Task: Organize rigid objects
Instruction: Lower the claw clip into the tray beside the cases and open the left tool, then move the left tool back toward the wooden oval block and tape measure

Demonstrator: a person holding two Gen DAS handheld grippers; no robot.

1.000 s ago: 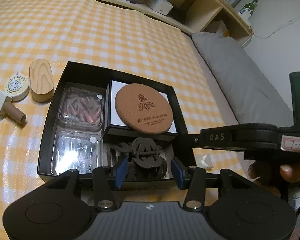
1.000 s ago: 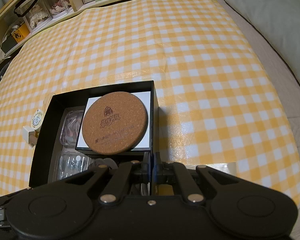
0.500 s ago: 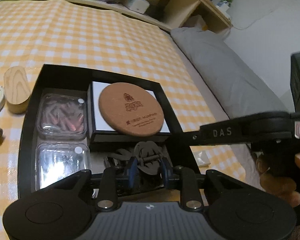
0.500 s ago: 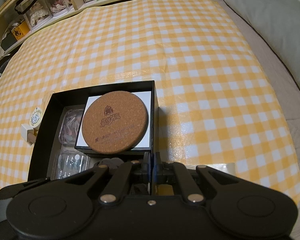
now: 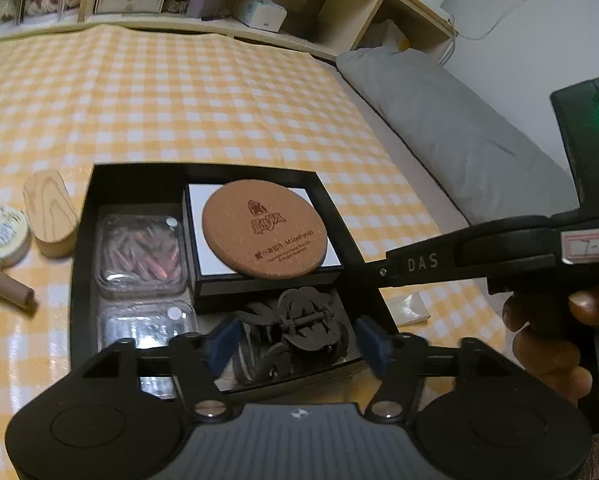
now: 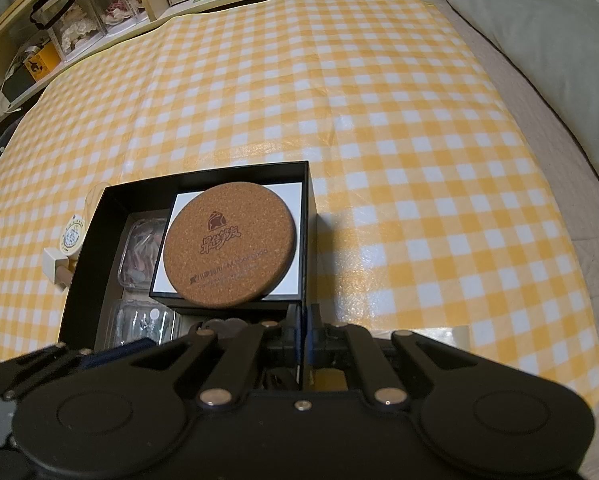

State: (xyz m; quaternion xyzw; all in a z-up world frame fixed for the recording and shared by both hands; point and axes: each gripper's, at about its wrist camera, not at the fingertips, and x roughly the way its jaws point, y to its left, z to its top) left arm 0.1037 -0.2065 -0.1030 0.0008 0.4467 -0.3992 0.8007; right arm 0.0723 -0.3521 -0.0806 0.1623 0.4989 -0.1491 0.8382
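Most of the sorting looks done: the black box [image 5: 84, 248] on the checked cloth [image 5: 187, 108] already holds a cork coaster [image 5: 265, 234] lying on a white-topped case [image 5: 319, 256], two clear tubs [image 5: 141, 254] stacked along its left side, and a dark hair claw [image 5: 299, 330] in the near right compartment. The left tongs [image 5: 297, 344] have just been opening; their blue pads [image 5: 223, 340] now stand apart on either side of the claw without pressing it, so the claw appears released in its slot. The right tongs [image 6: 302, 330] are clenched on the box's right wall, seemingly steadying it; a hand [image 5: 547, 344] grips their handle in the left view.

Still outside the box, at its left, lie a wooden oval [image 5: 49, 214], a round tin [image 5: 4, 236] and a small stamp-like piece with a brown handle [image 5: 9, 286]. A pale slip [image 5: 407, 308] lies on the cloth by the box's right wall. My judgement is that those pieces are what remains, though free room inside looks scarce.
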